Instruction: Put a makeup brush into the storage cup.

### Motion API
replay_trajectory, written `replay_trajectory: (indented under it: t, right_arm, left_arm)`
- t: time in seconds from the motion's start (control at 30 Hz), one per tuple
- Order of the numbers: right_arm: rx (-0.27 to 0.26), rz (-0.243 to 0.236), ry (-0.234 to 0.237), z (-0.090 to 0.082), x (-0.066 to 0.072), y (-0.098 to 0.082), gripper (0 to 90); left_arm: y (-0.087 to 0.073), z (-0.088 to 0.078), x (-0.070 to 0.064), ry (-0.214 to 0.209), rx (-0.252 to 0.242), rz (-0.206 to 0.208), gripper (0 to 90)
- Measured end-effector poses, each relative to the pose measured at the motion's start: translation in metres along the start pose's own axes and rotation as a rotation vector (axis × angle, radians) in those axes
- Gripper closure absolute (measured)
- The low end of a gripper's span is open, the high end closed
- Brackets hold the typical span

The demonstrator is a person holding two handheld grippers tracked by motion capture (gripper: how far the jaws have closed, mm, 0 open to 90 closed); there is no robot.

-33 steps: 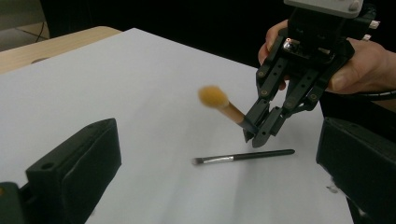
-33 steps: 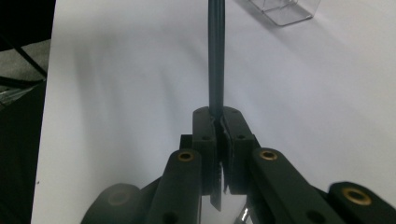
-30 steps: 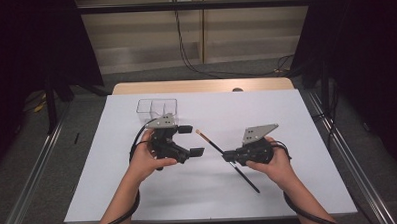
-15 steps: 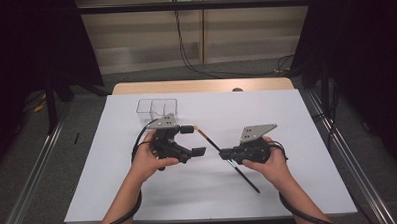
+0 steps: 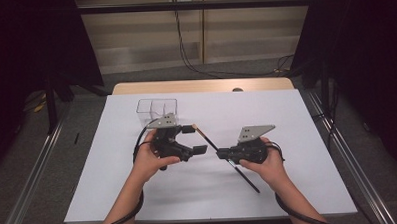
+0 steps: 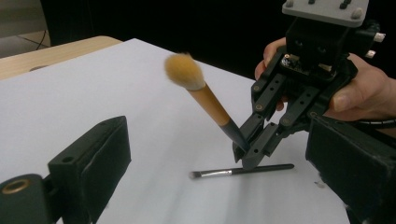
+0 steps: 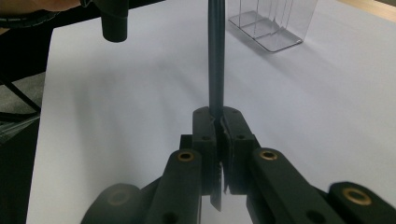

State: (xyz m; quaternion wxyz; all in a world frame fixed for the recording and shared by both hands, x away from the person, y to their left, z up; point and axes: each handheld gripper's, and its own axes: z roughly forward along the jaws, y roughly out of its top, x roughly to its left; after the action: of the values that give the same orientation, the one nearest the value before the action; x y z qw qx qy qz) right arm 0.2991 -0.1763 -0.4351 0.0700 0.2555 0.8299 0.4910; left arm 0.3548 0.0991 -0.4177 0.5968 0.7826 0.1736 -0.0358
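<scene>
The right tongs (image 5: 221, 153) are clamped on the dark handle of a large brush (image 6: 205, 95) with a tan ferrule and a fluffy orange-tan head, holding it off the white worktop (image 5: 297, 118) with the head tilted up toward the left tongs (image 5: 196, 138). The left tongs stand open, their jaws having just been closing slightly, with the brush head near them but no pad touching it. A thin dark brush (image 6: 243, 171) lies flat on the worktop beneath the right tongs, and a clear compartmented holder (image 5: 156, 108) stands farther back, apart from both.
</scene>
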Motion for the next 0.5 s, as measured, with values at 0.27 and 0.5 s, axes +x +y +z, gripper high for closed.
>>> replay_trajectory:
  t: [0.27, 0.5]
  right_arm:
    - [-0.019, 0.009, -0.007, 0.0010, 0.0017, 0.0015, 85.5]
    - [-0.036, 0.013, -0.008, 0.0022, 0.0028, 0.0044, 85.5]
  left_arm:
    - [0.0007, 0.0004, -0.0004, 0.009, -0.019, -0.005, 11.6]
    - [-0.0001, 0.0020, -0.0011, 0.009, -0.050, -0.005, 25.0]
